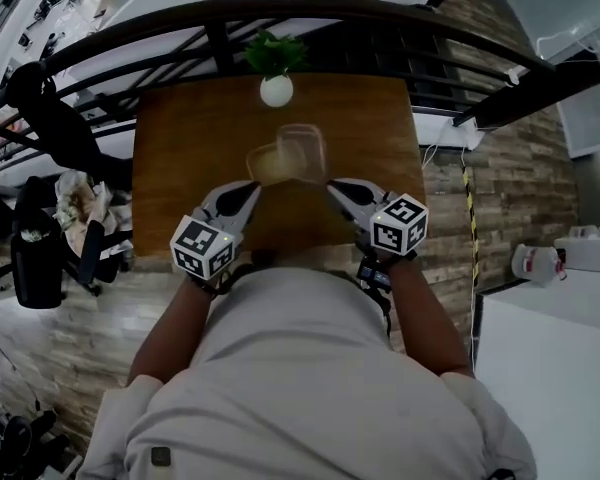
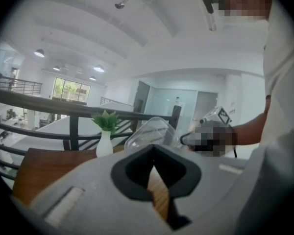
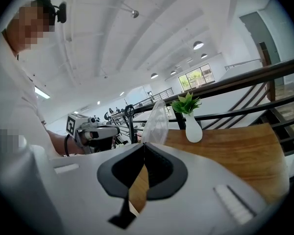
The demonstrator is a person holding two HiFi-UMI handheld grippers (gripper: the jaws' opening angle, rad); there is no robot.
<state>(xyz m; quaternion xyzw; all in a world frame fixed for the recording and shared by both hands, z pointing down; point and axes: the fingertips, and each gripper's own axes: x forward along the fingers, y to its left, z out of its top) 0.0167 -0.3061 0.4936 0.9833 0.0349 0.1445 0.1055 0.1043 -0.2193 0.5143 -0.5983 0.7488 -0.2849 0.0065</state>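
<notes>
While both claws grip it, the clear plastic container (image 1: 292,154) hangs tilted over the middle of the table (image 1: 180,158), apparently clear of the wood. From the head view it reads as two overlapping clear shapes. Tub and lid or one piece: cannot tell.

Left claw (image 2: 154,153): tips pressed together, the container's rounded corner rising just beyond them. By the look, it is pinching the near-left edge.

Right claw (image 3: 144,148): tips likewise closed, thin plastic standing edge-on straight out of them. It is pinching the near-right edge.

Judgement on the hold: the plastic looks thin and springy, and each bite is shallow, right at the rim.
- Light, even pressure suits it; a hard squeeze could buckle the rim.
- Both claws want the same height and spacing, since pulling apart or twisting against each other could warp the container or slip an edge free.
- Any move is best slow, with both claws together.

Further out, a white vase (image 1: 276,90) with a green plant stands at the table's far edge, well apart from the container. A dark railing (image 1: 220,13) runs behind it.
</notes>
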